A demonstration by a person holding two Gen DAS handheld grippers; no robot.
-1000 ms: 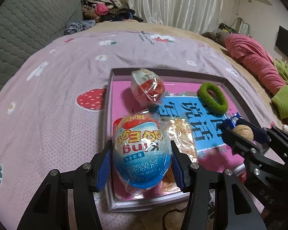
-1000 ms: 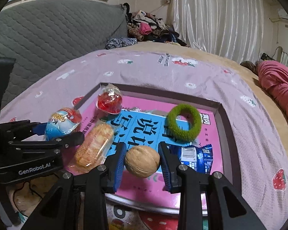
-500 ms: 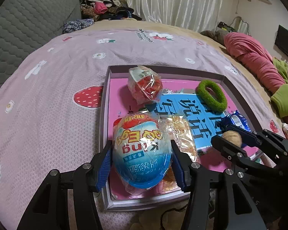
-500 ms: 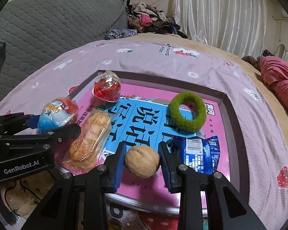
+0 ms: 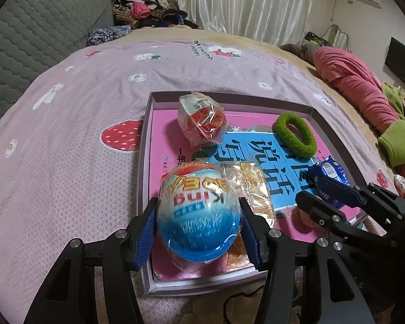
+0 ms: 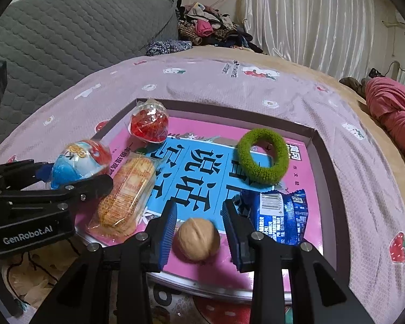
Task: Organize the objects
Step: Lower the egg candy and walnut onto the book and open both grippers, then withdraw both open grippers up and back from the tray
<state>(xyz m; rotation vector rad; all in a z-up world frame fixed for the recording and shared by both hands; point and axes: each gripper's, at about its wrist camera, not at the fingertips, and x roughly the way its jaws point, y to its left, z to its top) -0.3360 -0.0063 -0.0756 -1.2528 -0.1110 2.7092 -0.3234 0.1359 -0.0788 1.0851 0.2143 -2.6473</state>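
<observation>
A shallow box lid [image 5: 145, 124] [image 6: 314, 145] with a pink and blue printed floor lies on the bed. My left gripper [image 5: 198, 228] [image 6: 75, 179] is shut on a blue and red wrapped toy egg [image 5: 198, 216] [image 6: 78, 162], held over the lid's near left corner. My right gripper [image 6: 199, 229] [image 5: 318, 199] is open, its jaws wider than the walnut [image 6: 197, 239], which lies between them on the lid's floor, blurred. In the lid also lie a red wrapped ball [image 5: 202, 120] [image 6: 149, 125], a cracker pack [image 6: 127, 191] [image 5: 252, 183], a green hair band [image 6: 263, 156] [image 5: 295, 132] and a blue snack packet [image 6: 279, 217] [image 5: 329, 168].
The lid rests on a pink strawberry-print bedspread [image 5: 75, 124] [image 6: 216, 86]. A grey quilted headboard [image 6: 67, 32] stands at the left. A clothes pile [image 5: 145, 13] lies at the far end. Pink bedding [image 5: 351, 86] lies at the right.
My right gripper has opened and the walnut has dropped from its jaws onto the lid's floor. My left gripper keeps its hold on the toy egg, over the lid's near left corner.
</observation>
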